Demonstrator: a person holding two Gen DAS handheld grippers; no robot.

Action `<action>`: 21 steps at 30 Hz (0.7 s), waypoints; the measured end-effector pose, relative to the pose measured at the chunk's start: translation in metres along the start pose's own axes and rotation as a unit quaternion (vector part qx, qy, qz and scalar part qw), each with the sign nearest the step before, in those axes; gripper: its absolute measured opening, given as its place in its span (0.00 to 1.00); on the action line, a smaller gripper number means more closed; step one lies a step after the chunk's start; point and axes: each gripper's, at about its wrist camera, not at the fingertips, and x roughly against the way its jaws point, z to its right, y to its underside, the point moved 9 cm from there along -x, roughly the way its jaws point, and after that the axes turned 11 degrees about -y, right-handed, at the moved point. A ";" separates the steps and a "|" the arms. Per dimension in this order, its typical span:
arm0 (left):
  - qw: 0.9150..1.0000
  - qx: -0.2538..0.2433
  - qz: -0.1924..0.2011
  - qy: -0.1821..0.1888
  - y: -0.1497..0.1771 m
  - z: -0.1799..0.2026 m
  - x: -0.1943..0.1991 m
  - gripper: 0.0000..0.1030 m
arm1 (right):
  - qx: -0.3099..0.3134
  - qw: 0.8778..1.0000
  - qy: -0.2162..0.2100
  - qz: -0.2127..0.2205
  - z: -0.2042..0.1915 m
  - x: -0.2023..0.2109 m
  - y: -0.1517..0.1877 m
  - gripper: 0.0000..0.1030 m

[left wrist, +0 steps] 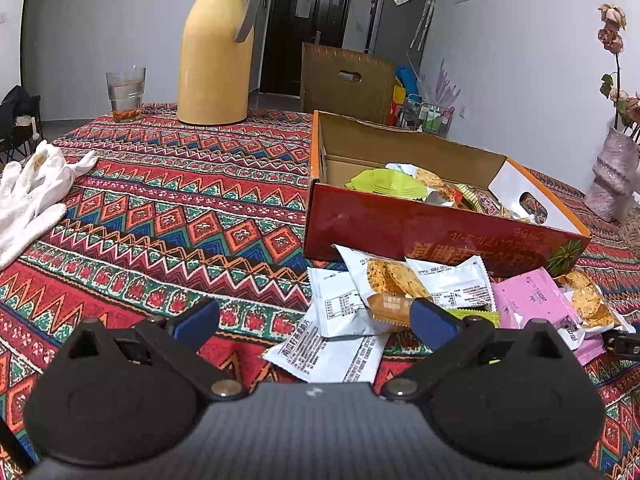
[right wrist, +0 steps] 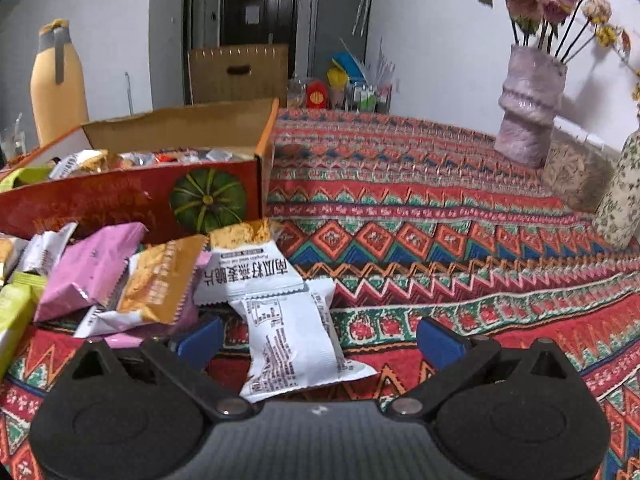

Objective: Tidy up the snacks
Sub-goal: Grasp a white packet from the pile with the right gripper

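Two claws hovered low over a desk (left wrist: 168, 200) covered in a bright zigzag cloth. The left claw (left wrist: 314, 320) was spread wide and held nothing, with white snack packets (left wrist: 340, 308) lying between its blue fingertips. The right claw (right wrist: 320, 340) was also spread and empty, a white packet (right wrist: 292, 340) on the cloth between its tips. More loose snacks were piled against a red cardboard box (left wrist: 400, 228) already partly filled with snacks. A yellow jug (left wrist: 216, 52) stood behind
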 end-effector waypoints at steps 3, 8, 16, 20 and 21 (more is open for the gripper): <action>1.000 0.000 -0.003 0.000 0.000 0.000 -0.001 1.00 | -0.017 1.000 -0.006 0.003 0.004 -0.002 0.000 1.00; 1.000 0.002 -0.005 0.002 0.000 -0.001 -0.002 1.00 | -0.014 1.000 -0.008 0.002 0.003 -0.004 0.000 1.00; 1.000 0.004 -0.005 0.004 0.000 -0.001 -0.001 1.00 | -0.018 0.999 -0.035 0.037 -0.008 0.015 0.001 0.39; 1.000 0.004 -0.006 0.004 0.001 -0.001 -0.002 1.00 | -0.027 0.994 -0.019 0.102 -0.015 0.040 -0.003 0.39; 1.000 0.004 -0.007 0.004 0.001 0.000 -0.002 1.00 | -0.030 0.993 -0.012 0.117 -0.016 0.045 -0.005 0.39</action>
